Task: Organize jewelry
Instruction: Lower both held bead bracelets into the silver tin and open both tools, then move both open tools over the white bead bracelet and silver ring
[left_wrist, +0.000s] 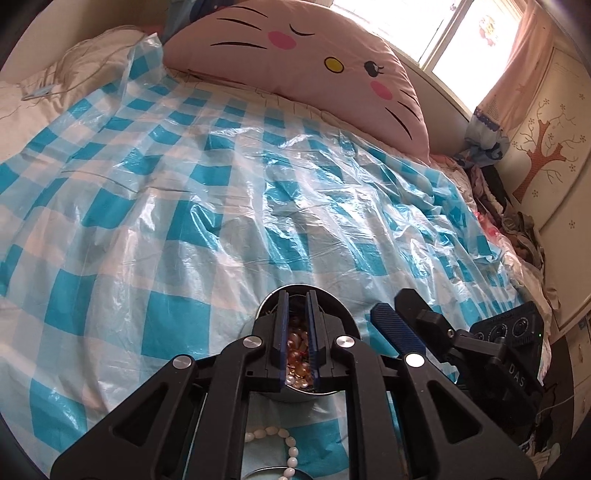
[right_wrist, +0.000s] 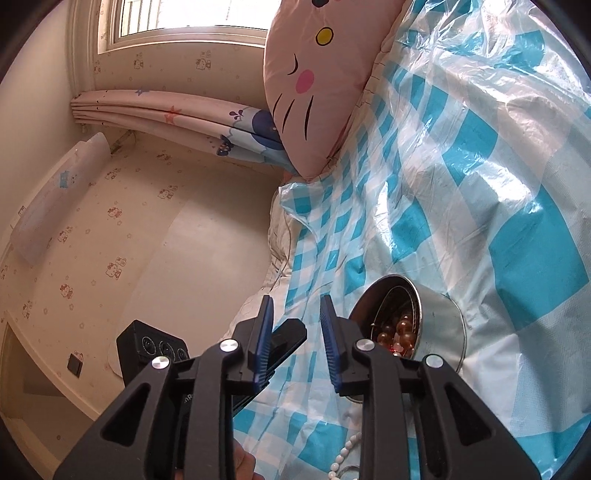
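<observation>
A round metal tin (left_wrist: 334, 306) holding amber beads (left_wrist: 295, 343) sits on the blue-checked plastic sheet (left_wrist: 184, 221). My left gripper (left_wrist: 297, 295) hovers over the tin's mouth with its jaws a narrow gap apart; only the beads down in the tin show through the gap. A white bead strand (left_wrist: 284, 439) lies on the sheet below the gripper. In the right wrist view the tin (right_wrist: 439, 317) lies just right of my right gripper (right_wrist: 295, 301), which is open and empty. The white strand (right_wrist: 345, 454) trails at the bottom there.
A pink cat-face pillow (left_wrist: 295, 62) leans at the head of the bed. Clothes are piled along the right bed edge (left_wrist: 517, 229). A second round metal rim (left_wrist: 269, 474) shows at the bottom. Wall and window (right_wrist: 177, 22) lie to the left in the right wrist view.
</observation>
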